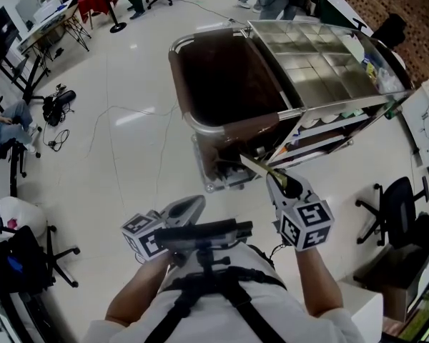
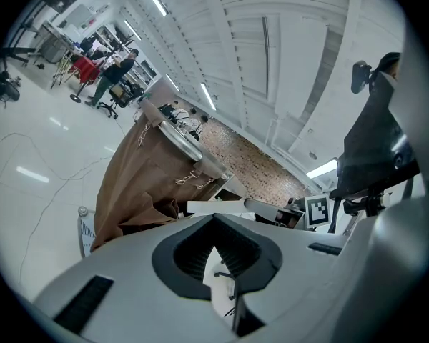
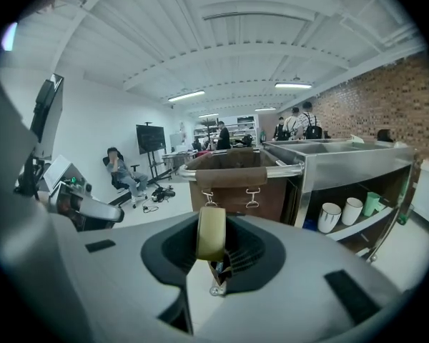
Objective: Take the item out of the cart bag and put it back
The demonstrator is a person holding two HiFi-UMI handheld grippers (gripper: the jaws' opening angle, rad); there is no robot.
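The cart's brown bag (image 1: 225, 84) hangs open from a steel frame, and its inside is dark. In the head view my right gripper (image 1: 279, 182) sits just in front of the bag's near lower corner, shut on a flat olive-yellow item (image 1: 256, 166) that sticks out toward the cart. The right gripper view shows that item (image 3: 211, 231) edge-on between the jaws, with the bag (image 3: 232, 181) straight ahead. My left gripper (image 1: 194, 206) hangs lower and to the left, away from the bag, shut with nothing in it. In the left gripper view the bag (image 2: 146, 174) is ahead.
The steel cart top (image 1: 322, 63) has several compartments. Cups (image 3: 341, 215) stand on its lower shelf. Office chairs (image 1: 397, 206) stand right and left. Cables (image 1: 121, 113) cross the floor. People stand at the back.
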